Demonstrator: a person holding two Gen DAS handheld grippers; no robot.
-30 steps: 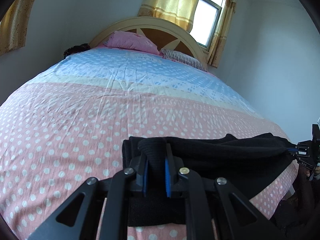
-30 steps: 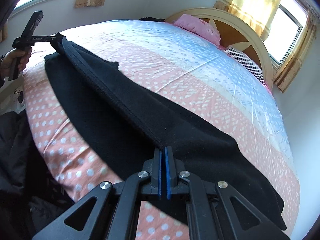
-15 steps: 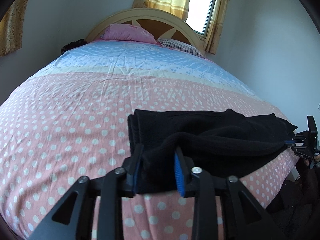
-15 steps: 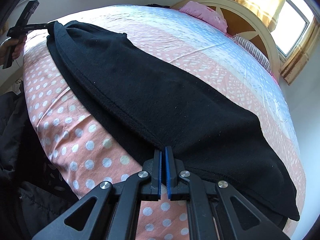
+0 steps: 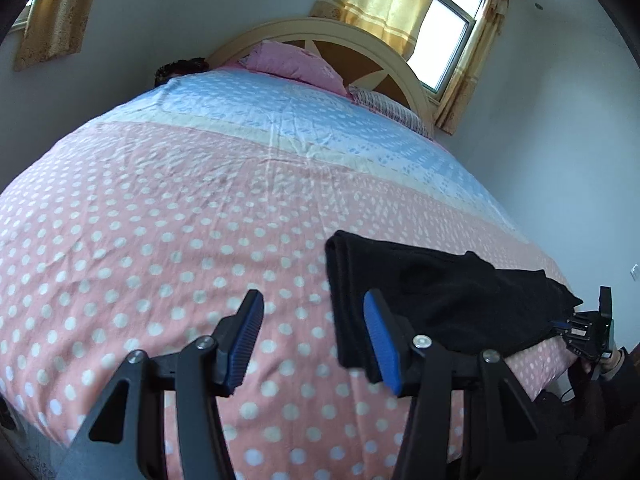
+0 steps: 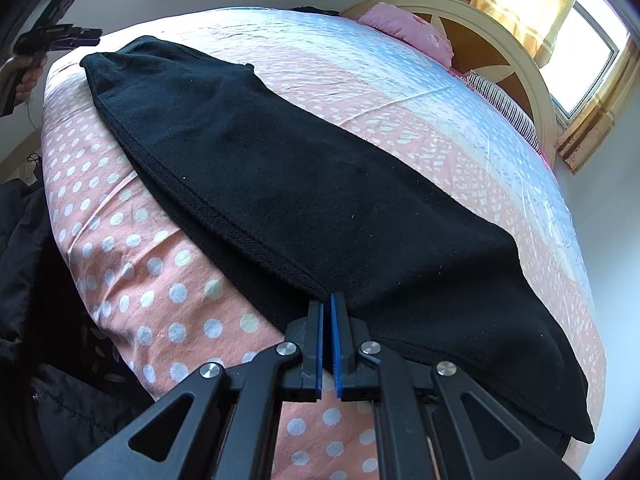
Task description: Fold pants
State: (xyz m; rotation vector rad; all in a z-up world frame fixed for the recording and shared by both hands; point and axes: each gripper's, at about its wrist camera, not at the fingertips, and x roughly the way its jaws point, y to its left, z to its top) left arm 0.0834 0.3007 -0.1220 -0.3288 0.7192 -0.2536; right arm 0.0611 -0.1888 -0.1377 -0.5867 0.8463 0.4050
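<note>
Folded lengthwise, the black pants now lie along the bed's near edge; the left gripper, jaws opening, has released them, while the right gripper stays clamped on their hem.

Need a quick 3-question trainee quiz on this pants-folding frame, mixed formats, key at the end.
1. True or false: the left gripper is clamped on the pants.
2. What does the right gripper hold? A) the pink pillow B) an edge of the pants C) nothing
3. Fill in: the pants lie on the ___ part of the bedsheet, near the bed's foot.

Key: 1 false: its jaws are opening, with only sheet between them and the pants beside its right finger. 2 B. 3 pink dotted.
</note>
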